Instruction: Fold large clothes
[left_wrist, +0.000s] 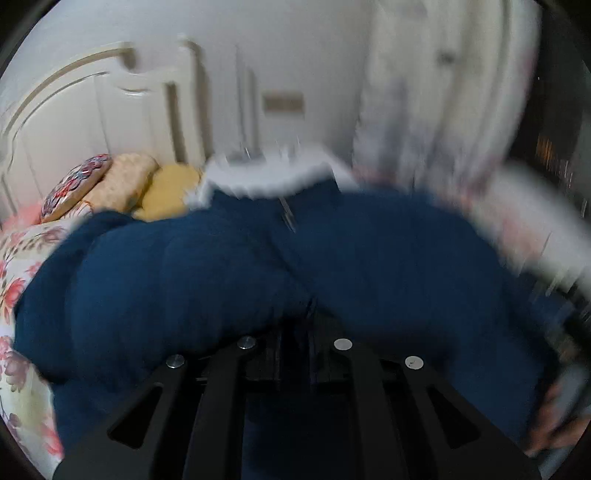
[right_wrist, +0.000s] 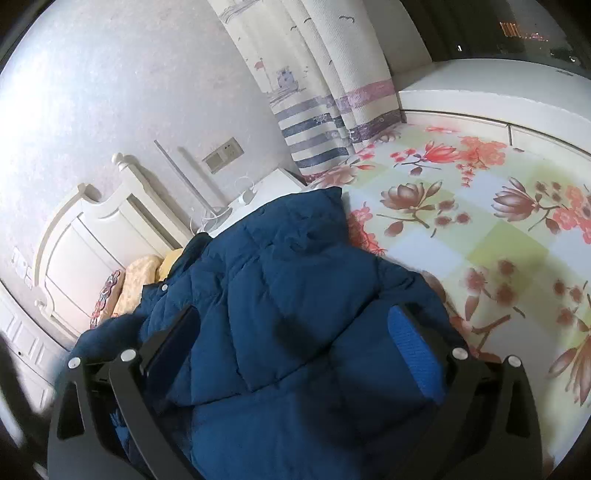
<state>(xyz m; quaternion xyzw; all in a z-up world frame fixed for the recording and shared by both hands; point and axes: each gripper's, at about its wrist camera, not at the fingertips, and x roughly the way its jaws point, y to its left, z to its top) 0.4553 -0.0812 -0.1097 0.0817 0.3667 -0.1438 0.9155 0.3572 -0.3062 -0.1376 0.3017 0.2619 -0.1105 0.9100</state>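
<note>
The left tongs (left_wrist: 314, 325) were clamped on the blue puffer jacket (right_wrist: 295, 295), which stretched away between the open right tongs (right_wrist: 295, 343) toward the headboard (right_wrist: 85, 236).

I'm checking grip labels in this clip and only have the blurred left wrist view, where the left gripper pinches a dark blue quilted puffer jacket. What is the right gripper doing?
Observer: The right gripper is open, jaws wide. The dark blue quilted puffer jacket shows between its fingers but is not pinched.
Reviewer: Where does the jacket's hood lie?
Observer: The hood is at the jacket's far end, next to the white bedside table.
Reviewer: And what's beside the jacket?
Observer: On the picture's right of the jacket, the floral bed sheet lies flat and smooth.
</note>
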